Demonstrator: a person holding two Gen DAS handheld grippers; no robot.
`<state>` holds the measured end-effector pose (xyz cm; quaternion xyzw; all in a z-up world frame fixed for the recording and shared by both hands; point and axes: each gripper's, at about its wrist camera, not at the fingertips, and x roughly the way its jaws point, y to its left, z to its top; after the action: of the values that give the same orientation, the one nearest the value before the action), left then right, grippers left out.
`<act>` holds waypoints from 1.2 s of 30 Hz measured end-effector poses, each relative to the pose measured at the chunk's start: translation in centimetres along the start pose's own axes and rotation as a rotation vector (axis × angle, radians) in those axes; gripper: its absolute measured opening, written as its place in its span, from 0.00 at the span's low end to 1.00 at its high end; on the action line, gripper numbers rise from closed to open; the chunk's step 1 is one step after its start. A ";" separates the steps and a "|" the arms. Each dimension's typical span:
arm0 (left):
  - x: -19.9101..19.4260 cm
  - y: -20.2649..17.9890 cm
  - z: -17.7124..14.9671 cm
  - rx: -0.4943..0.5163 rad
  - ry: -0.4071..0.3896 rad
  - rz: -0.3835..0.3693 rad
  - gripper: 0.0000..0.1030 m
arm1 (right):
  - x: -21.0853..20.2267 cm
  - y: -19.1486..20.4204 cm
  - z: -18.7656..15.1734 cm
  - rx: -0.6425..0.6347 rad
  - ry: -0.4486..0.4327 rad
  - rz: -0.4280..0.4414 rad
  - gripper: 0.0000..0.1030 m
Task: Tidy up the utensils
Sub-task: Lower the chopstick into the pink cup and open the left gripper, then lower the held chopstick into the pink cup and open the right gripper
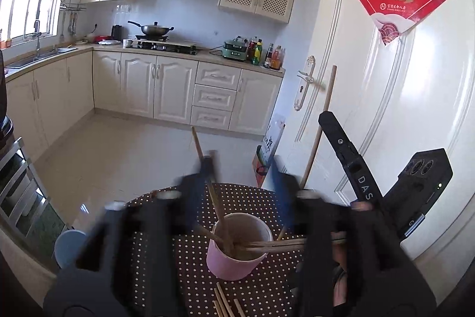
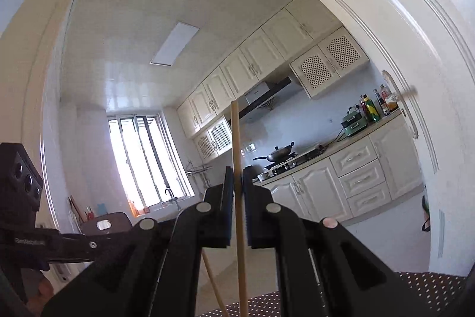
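Over a round polka-dot surface (image 1: 184,257) in a cream-cabinet kitchen, the left tongs (image 1: 243,168) stand spread above a pink cup (image 1: 234,260), their blurred fingers apart with nothing pressed between them. One chopstick (image 1: 198,143) leans out of the cup toward 11 o'clock, its upper end passing the left finger; whether it touches that finger cannot be told through the blur. More chopsticks (image 1: 282,245) rest in the cup and slant across its rim toward 3 o'clock, and a loose bundle (image 1: 225,303) lies on the surface at 6 o'clock from the cup. In the right wrist view, the right tongs (image 2: 237,189) are pressed together on a single light wooden chopstick (image 2: 236,138), held nearly upright, its tip pointing to 12 o'clock against the window and range hood. The right tongs' dark body (image 1: 347,156) also shows at 2 o'clock from the cup, before the white door (image 1: 386,109).
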<state>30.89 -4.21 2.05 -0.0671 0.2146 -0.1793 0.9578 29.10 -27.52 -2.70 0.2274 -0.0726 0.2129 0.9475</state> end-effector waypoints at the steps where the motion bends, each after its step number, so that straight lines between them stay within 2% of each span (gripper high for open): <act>1: -0.1 -0.1 0.0 0.006 0.000 0.001 0.52 | -0.1 0.2 0.0 -0.008 -0.005 0.002 0.05; 6: -0.5 0.2 -0.2 -0.007 0.004 -0.005 0.53 | 0.0 0.0 0.3 0.013 -0.008 0.018 0.05; 9: -0.7 0.7 -0.3 -0.026 0.011 -0.021 0.56 | -0.3 -0.7 0.6 0.027 -0.018 0.016 0.05; 16: -0.7 0.8 -0.4 -0.026 0.008 -0.011 0.57 | -1.9 -2.2 1.6 0.061 -0.051 0.031 0.05; 21: -0.6 0.6 -0.5 -0.018 0.010 -0.017 0.57 | -1.9 -4.1 1.2 0.156 -0.084 0.043 0.05; 25: -0.5 0.6 -0.6 -0.010 0.010 -0.016 0.57 | -0.6 -4.4 0.4 0.194 -0.066 0.093 0.05; 31: 0.0 0.6 -0.8 -0.006 0.015 -0.016 0.57 | 0.5 -3.4 -0.2 0.127 -0.004 0.110 0.05; 36: 0.3 0.6 -1.0 -0.010 0.027 -0.019 0.59 | 0.3 -2.8 -0.2 0.120 0.034 0.134 0.05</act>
<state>30.85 -3.85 0.89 -0.0713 0.2276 -0.1881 0.9527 30.62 -29.51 -3.93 0.2748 -0.0589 0.2837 0.9168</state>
